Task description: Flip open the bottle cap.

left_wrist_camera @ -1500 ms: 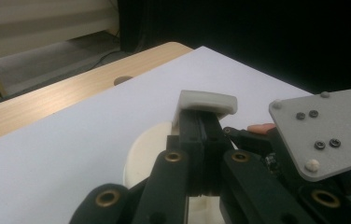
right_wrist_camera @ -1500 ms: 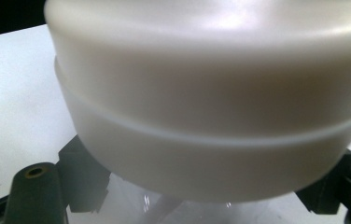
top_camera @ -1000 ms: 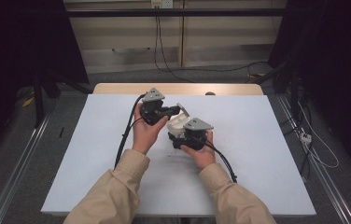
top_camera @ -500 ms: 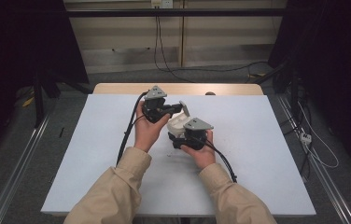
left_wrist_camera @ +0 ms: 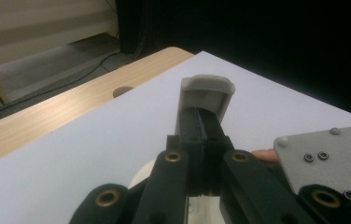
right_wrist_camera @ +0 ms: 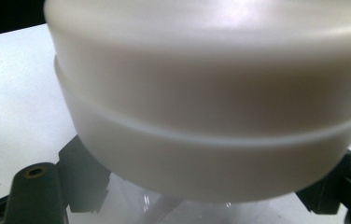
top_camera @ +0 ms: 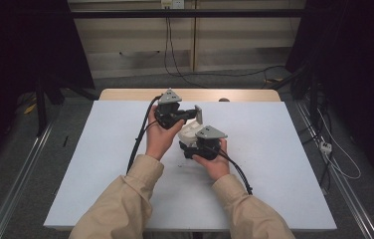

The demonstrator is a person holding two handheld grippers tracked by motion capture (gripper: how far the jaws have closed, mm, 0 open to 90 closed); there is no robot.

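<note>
Nothing moved: left hand-held gripper [left_wrist_camera: 201,126] clenched on flap [left_wrist_camera: 206,95], right grasping white container [right_wrist_camera: 211,102] mid-table.

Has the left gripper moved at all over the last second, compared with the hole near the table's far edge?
No. In the high view the left gripper sits the same way off the hole as before, jaws shut on the flip cap.

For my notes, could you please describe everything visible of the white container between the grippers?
The white container looks like matte plastic: round, with a wide cap above a thin seam and a clear part below. It is held just above the table. The right gripper is shut on it; the left gripper pinches a grey-white flap at its top.
</note>
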